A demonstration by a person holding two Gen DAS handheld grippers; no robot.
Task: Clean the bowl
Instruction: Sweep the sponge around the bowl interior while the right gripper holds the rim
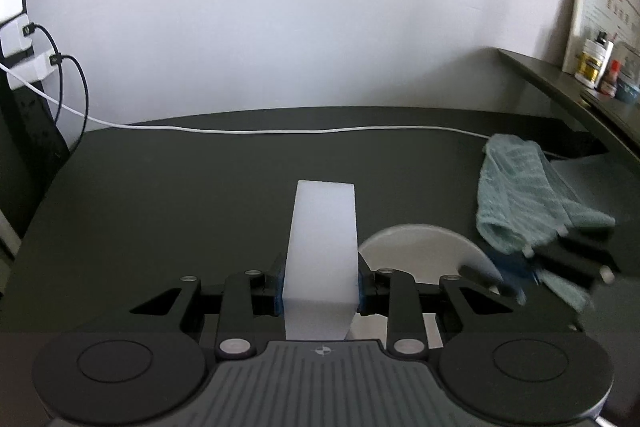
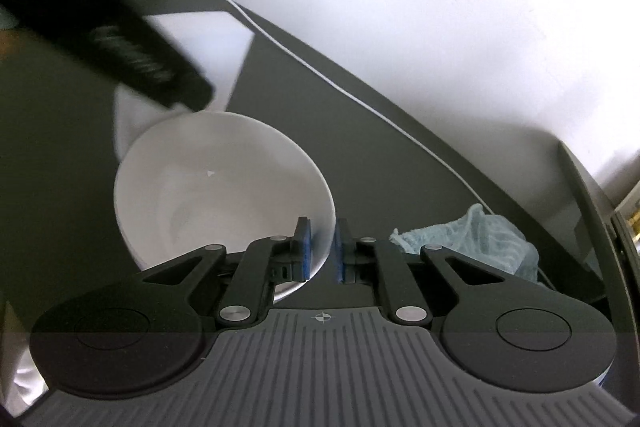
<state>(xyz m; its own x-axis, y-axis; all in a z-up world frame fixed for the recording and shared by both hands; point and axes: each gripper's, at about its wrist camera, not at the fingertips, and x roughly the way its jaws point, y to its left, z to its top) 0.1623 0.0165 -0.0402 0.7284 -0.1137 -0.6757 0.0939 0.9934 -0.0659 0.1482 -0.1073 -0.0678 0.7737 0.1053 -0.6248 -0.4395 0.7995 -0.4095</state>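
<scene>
White sponge [image 1: 322,243] clamped in my left jaws, bowl [image 2: 224,187] rim pinched in my right jaws, cloth [image 2: 472,239] at three o'clock; wiping seemingly not begun.

Left wrist view: low over the dark table [image 1: 200,187], level, facing the wall. Right wrist view: steeper, rolled, very near the bowl [image 2: 224,187]. Shared: bowl at 3 o'clock left, cloth [image 1: 524,195], white cable [image 2: 320,75].

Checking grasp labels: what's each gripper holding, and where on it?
Left gripper clamps the white sponge block near its lower end. Right gripper pinches the white bowl by its rim.
</scene>
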